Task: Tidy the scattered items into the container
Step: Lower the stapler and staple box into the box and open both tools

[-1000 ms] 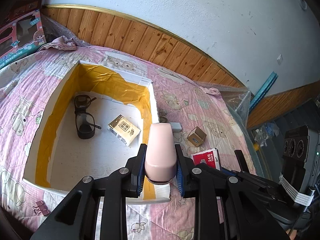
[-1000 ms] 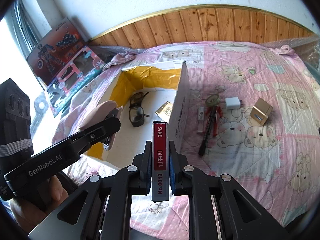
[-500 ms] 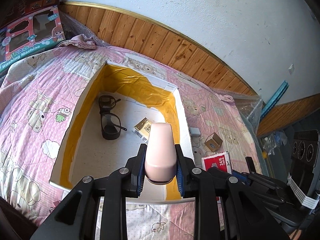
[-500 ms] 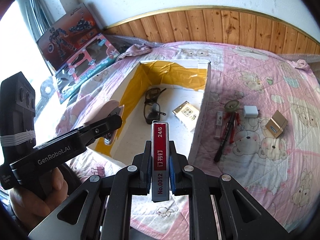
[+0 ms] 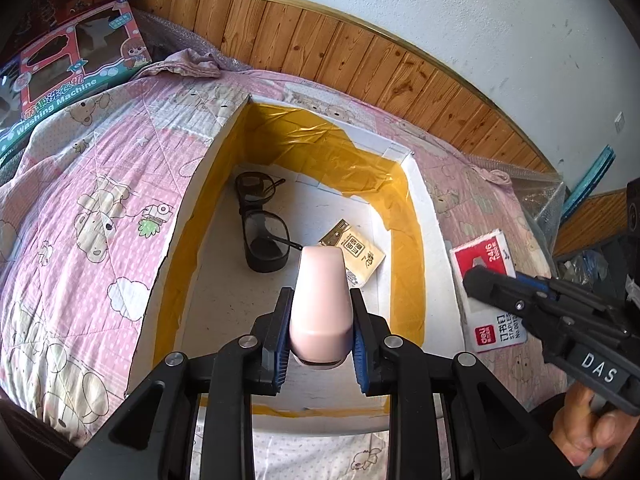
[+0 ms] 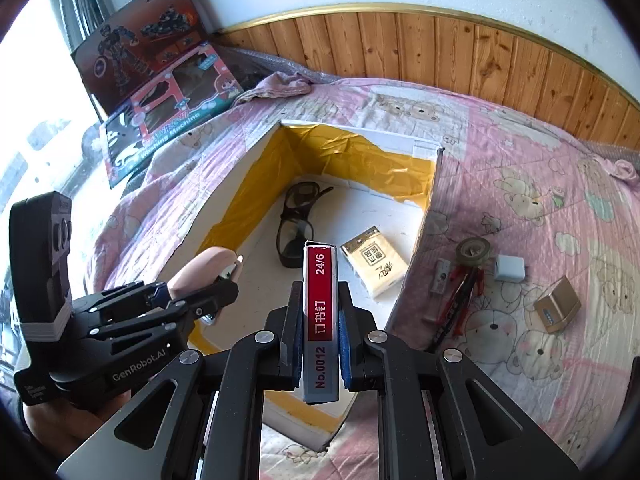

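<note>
We hold both loads above the open box (image 5: 430,216): our left gripper (image 5: 320,320) pinches a pink case (image 5: 320,300), our right gripper (image 6: 320,344) a staple box (image 6: 320,300). Glasses (image 6: 294,228) and a tissue pack (image 6: 376,266) lie inside; tape (image 6: 474,250), charger (image 6: 509,268) and small carton (image 6: 558,304) wait on the quilt (image 6: 560,200)

I am in a bedroom at home. A pink quilt (image 6: 520,184) with little bears covers the bed. Wood panels (image 6: 460,52) run along the white wall (image 5: 440,8). Toy boxes (image 6: 160,92) lean in the corner by the bright window (image 6: 36,120).
</note>
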Demonstrator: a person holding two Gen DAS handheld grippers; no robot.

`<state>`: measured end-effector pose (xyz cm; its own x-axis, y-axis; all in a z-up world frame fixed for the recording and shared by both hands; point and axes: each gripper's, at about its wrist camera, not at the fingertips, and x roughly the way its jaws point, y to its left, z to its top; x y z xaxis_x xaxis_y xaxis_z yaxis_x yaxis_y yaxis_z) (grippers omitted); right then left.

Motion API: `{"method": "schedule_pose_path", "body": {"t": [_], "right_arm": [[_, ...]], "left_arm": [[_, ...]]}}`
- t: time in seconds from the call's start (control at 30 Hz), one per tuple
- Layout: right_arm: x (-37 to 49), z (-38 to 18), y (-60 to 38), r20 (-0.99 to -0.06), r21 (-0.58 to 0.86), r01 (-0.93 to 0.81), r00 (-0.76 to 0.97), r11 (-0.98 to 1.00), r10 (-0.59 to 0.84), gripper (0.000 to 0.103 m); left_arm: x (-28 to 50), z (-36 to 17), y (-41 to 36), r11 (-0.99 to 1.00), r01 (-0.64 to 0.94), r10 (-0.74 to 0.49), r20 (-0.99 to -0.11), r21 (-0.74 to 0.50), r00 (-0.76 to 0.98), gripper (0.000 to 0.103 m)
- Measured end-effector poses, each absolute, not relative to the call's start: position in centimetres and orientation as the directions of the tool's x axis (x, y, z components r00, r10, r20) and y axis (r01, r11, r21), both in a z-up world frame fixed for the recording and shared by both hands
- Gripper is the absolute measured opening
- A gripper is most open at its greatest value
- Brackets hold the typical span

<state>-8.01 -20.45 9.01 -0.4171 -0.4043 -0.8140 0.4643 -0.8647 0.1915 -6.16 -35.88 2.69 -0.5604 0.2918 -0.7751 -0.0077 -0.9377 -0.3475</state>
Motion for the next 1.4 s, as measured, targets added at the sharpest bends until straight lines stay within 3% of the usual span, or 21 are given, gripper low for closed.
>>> {"method": "schedule_pose_path", "body": {"t": [0.4, 0.8, 1.23, 1.37, 1.4], "right_arm": [[-14.6, 7.0, -22.1, -0.852, 0.260, 0.472, -0.298, -0.842, -0.430, 0.015], [-21.4, 4.1, -25.0, -0.888, 0.283, 0.449, -0.211, -0.848, -0.408, 0.015], [-26.5, 1.4, -27.7, -0.919, 0.192, 0.452, -0.229, -0.871, -0.321, 0.015], [-27.2, 0.7, -27.9, -0.920, 0.173, 0.454, -0.242, -0.874, -0.308, 0.021], [-27.3, 0.7, -27.8, -0.920, 0.175, 0.457, -0.239, -0.872, -0.310, 0.032]], "left_arm": [[-7.8, 1.4, -35.3, -0.945, -0.011, 0.284, -0.807, -0.326, -0.518, 0.027], [-8.7, 0.7, -34.5, -0.923, -0.014, 0.344, -0.805, -0.385, -0.483, 0.027], [-11.4, -0.3, -34.2, -0.900, 0.009, 0.388, -0.809, -0.436, -0.442, 0.027], [-12.0, -1.1, -34.2, -0.905, 0.035, 0.372, -0.826, -0.425, -0.424, 0.027], [-12.1, -1.3, -34.1, -0.907, 0.036, 0.370, -0.832, -0.421, -0.414, 0.028]]}}
